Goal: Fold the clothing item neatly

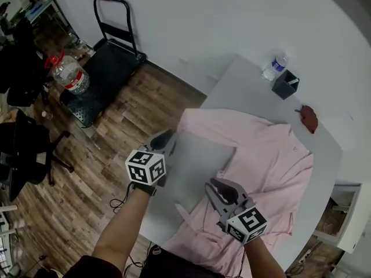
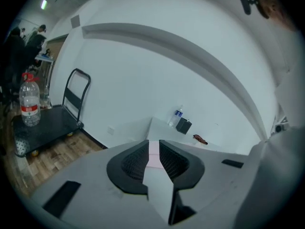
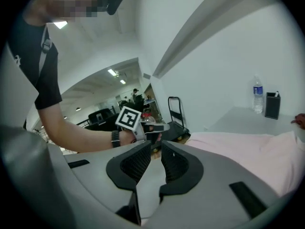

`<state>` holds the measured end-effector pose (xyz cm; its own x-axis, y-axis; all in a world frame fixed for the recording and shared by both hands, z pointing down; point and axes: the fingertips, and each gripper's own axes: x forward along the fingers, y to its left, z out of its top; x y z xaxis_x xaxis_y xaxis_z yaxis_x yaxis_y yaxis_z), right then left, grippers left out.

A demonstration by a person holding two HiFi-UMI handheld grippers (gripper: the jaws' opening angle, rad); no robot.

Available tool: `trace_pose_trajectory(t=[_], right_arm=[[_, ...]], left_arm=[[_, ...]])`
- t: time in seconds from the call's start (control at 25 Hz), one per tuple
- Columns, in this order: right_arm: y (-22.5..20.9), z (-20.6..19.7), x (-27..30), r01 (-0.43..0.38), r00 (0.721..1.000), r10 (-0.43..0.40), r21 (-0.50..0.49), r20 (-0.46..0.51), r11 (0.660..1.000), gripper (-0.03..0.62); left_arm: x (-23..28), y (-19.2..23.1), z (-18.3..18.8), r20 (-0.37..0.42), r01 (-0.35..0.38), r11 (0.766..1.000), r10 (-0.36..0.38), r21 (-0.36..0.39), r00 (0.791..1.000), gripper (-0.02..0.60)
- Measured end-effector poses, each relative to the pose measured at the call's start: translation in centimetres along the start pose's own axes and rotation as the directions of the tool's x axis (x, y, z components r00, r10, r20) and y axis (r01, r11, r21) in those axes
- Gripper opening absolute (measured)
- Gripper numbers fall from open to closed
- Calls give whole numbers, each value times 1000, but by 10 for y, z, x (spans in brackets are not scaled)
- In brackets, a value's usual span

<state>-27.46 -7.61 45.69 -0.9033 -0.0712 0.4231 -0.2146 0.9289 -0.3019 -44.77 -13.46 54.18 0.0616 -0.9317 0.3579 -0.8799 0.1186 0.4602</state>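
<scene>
**Grippers, two.** The left gripper [image 1: 167,136] is held over the left edge of the table [image 1: 246,83]. Its jaws are parted by a narrow gap with nothing clamped; only pink cloth and bare tabletop are seen through the gap. The right gripper [image 1: 217,185] is held near the near edge. Its jaws are likewise slightly apart and empty, and they are pointed across at the left gripper.

**Shirt, one.** The shirt [image 1: 272,155] is pink, long-sleeved and buttoned, and it is spread flat from the middle of the table to the right edge. One sleeve is stretched out toward the left edge, just beside the left gripper. The lower part is draped over the near edge, and soft creases are seen across the body.

**Items at the far corner, three.**
- One small clear bottle [image 1: 277,66] with a blue label is stood upright.
- One black box [image 1: 285,84] is set just beside the bottle. A small pale item is seen sticking out of its top; what it is cannot be told.
- One dark red object [image 1: 309,117] is laid near the shirt's collar; its kind cannot be told.

**Floor, beyond the left edge.**
- One black cart [image 1: 104,68] is stood against the wall.
- One large water bottle [image 1: 69,74] with a red cap is carried on the cart.
- Black office chairs [image 1: 26,143] are stood well apart from the table.
</scene>
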Motion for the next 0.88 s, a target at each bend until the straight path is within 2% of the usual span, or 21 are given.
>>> trace_pose_trajectory(t=[0.12, 0.2, 0.24, 0.28, 0.36, 0.4, 0.48, 0.6, 0.64, 0.8, 0.88], right_arm=[[12, -1, 16, -42, 999, 40, -38, -36, 998, 71], [19, 2, 25, -60, 997, 58, -38, -49, 998, 71], [21, 1, 29, -66, 996, 64, -35, -58, 997, 71], [22, 1, 32, -70, 996, 68, -32, -65, 997, 71], [22, -1, 37, -75, 994, 73, -25, -76, 997, 72], [22, -1, 39, -76, 994, 74, -23, -81, 997, 71], [21, -1, 41, -75, 993, 73, -22, -89, 997, 71], [18, 0, 42, -67, 993, 64, -25, -99, 997, 71], [15, -1, 42, -62, 993, 59, -28, -103, 998, 71], [7, -1, 38, -40, 994, 38, -20, -104, 999, 71], [3, -2, 34, -32, 994, 30, -20, -104, 999, 71]], left_arm=[[22, 45, -20, -46, 40, 988, -47, -148, 998, 95], [35, 68, -40, -77, 72, 955, -98, -287, 992, 119], [41, 77, -51, -86, 84, 928, -123, -364, 989, 123], [47, 85, -61, -87, 97, 890, -150, -446, 985, 131], [59, 97, -80, -82, 114, 803, -198, -585, 977, 151], [64, 101, -89, -88, 113, 772, -213, -625, 973, 160], [72, 106, -106, -103, 110, 727, -242, -677, 965, 184], [82, 109, -119, -78, 135, 644, -292, -753, 953, 216], [86, 110, -123, -81, 139, 632, -306, -762, 949, 219], [100, 106, -133, -120, 159, 643, -368, -750, 922, 224], [105, 100, -128, -100, 191, 628, -397, -755, 912, 224]])
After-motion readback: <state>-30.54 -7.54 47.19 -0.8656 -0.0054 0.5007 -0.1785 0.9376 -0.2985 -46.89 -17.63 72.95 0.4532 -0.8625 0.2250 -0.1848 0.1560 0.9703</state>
